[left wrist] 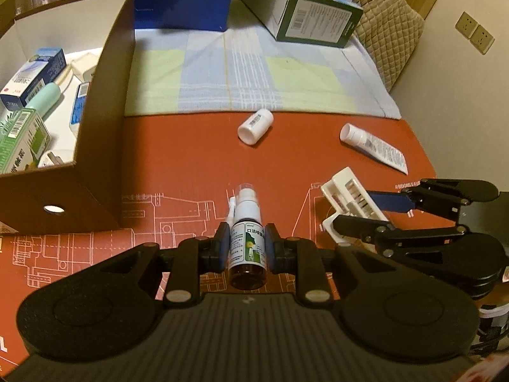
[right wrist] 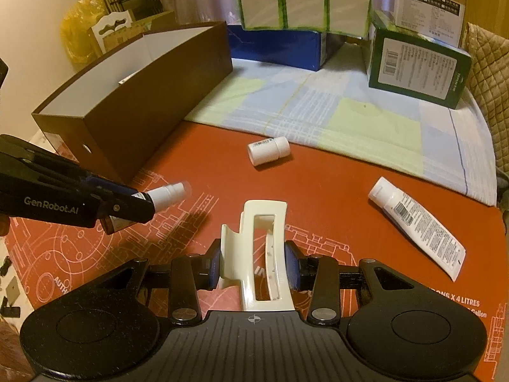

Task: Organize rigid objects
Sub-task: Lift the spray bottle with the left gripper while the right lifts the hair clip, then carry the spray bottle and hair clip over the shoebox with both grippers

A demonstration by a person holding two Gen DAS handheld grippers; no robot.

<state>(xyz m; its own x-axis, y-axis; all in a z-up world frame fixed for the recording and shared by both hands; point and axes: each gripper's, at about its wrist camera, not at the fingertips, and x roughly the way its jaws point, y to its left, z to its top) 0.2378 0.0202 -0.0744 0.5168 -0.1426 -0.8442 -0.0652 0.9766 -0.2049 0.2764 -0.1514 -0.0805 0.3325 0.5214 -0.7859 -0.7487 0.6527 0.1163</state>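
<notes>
My left gripper [left wrist: 247,242] is shut on a small brown spray bottle [left wrist: 247,248] with a white nozzle, held above the red mat; the bottle's nozzle also shows in the right wrist view [right wrist: 167,192]. My right gripper [right wrist: 254,265] is shut on a cream hair claw clip [right wrist: 259,254], also seen in the left wrist view [left wrist: 348,199]. A white pill bottle [left wrist: 255,126] [right wrist: 268,150] and a white tube [left wrist: 373,146] [right wrist: 416,222] lie on the mat. The brown storage box [left wrist: 101,146] [right wrist: 133,127] stands at the left, holding several medicine boxes.
A checked cloth [left wrist: 241,76] covers the far half of the table. A blue box [left wrist: 181,11], green-banded white boxes [right wrist: 303,6] and a dark green carton [left wrist: 318,20] stand along the back. A quilted chair back [left wrist: 388,31] and a wall are at the right.
</notes>
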